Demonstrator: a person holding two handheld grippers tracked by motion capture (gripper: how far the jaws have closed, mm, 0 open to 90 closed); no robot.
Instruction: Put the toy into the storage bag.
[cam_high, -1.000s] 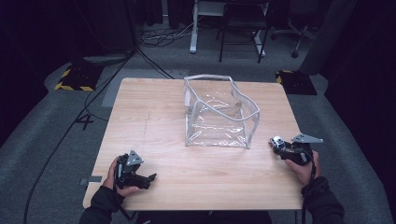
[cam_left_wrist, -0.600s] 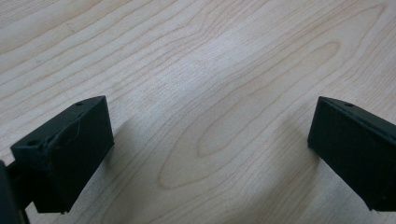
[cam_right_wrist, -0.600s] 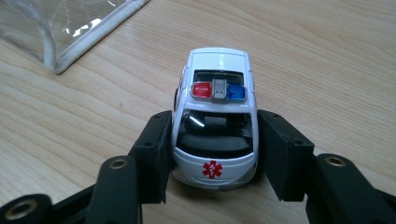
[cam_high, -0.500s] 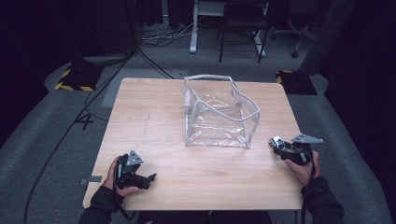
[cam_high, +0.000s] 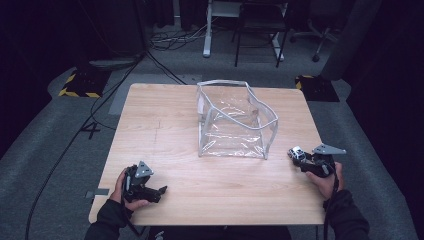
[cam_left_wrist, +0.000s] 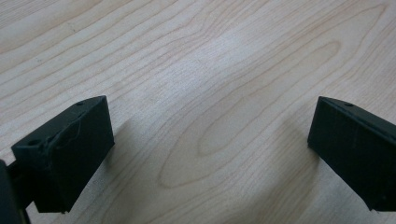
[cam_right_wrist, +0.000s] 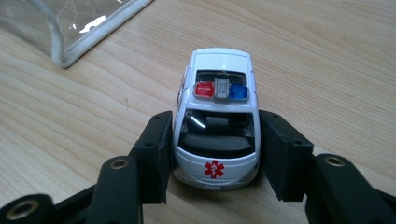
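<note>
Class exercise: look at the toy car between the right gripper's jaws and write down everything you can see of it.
The toy car is a small white ambulance-style model, glossy like painted metal or plastic. Its roof carries a light bar, red on one side, blue on the other, with a grey middle piece. A red star-shaped medical emblem marks the end nearest the camera, below a dark window. It sits upright on the wooden table, pointing away from the right gripper, whose black jaws clamp its two sides. A clear bag lies close by, apart from it.
</note>
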